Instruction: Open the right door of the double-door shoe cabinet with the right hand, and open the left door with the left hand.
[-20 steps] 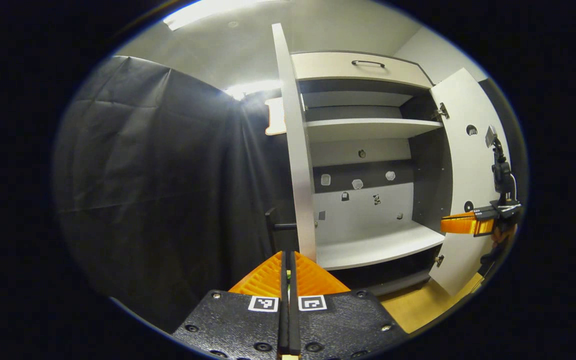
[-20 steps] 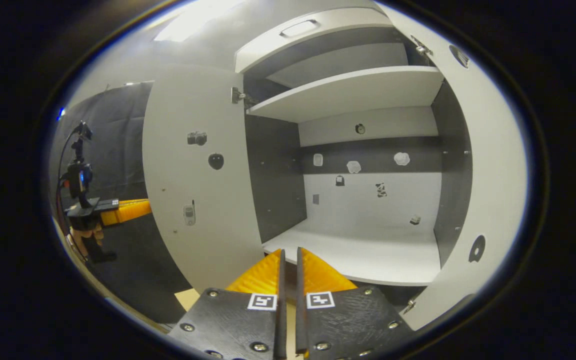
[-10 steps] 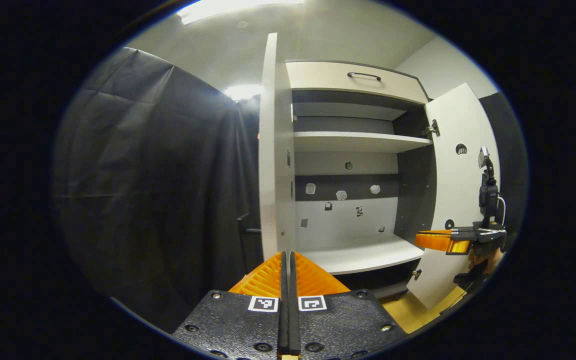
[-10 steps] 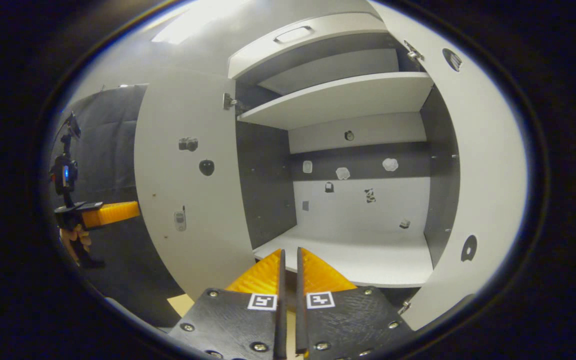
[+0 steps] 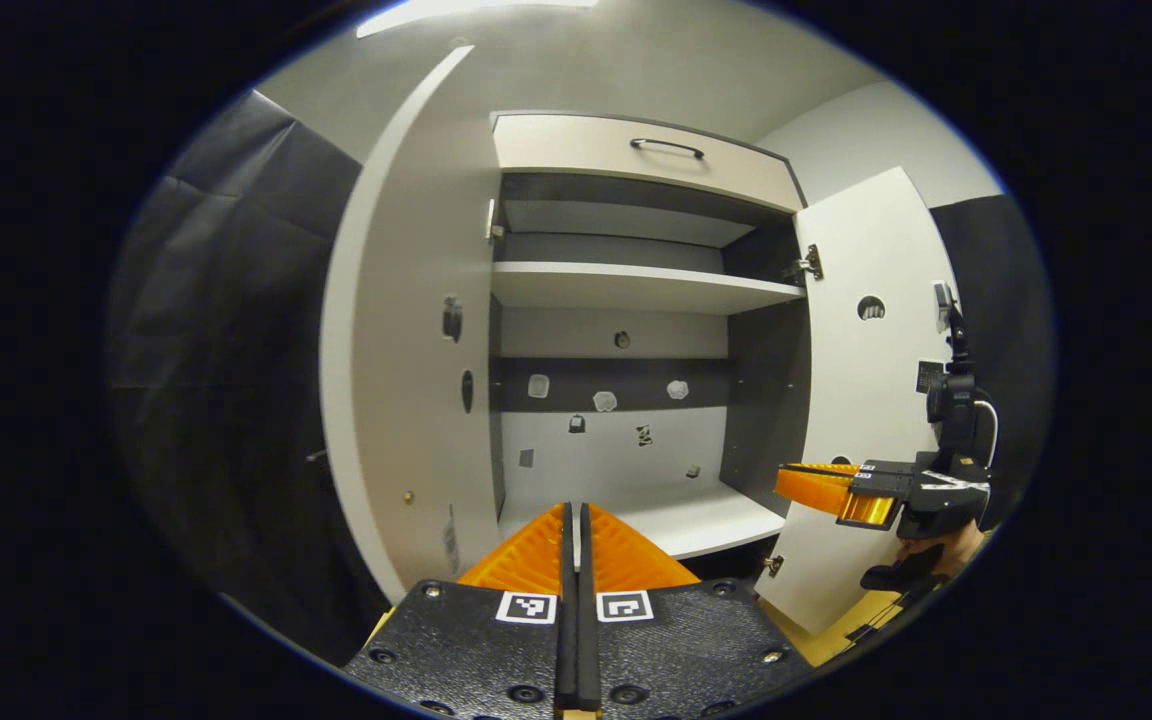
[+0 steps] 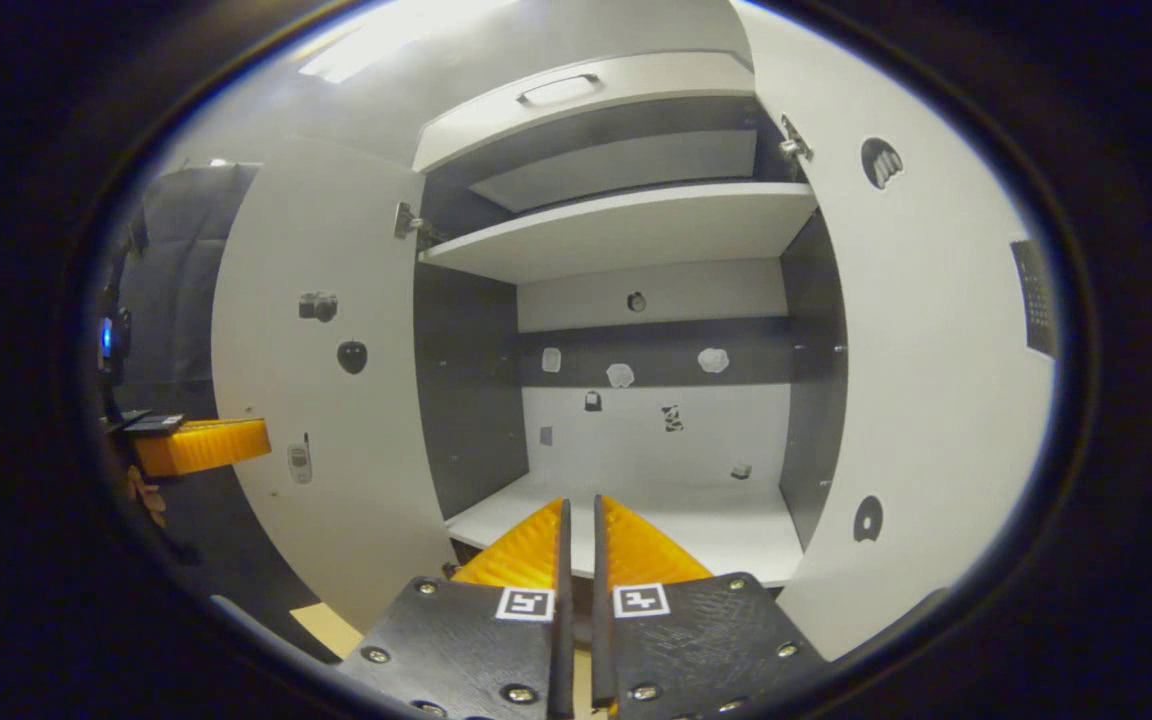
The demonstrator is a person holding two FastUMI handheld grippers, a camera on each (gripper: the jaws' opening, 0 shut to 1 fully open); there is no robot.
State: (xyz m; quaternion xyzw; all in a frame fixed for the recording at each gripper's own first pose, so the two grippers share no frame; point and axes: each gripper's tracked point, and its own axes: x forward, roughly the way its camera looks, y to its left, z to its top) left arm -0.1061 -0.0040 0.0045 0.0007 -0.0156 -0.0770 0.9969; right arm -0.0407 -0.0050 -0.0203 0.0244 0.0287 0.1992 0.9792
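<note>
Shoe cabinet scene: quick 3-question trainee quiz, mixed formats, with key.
1. True or false: both the left door and the right door of the shoe cabinet stand open.
2. Multiple choice: the handle on the panel above the doors is A) a round knob, B) a dark bar pull, C) a rope loop.
3. Fill in: in the left gripper view, the left gripper has its fingers ____, holding nothing.

Key: 1 true; 2 B; 3 shut.
</note>
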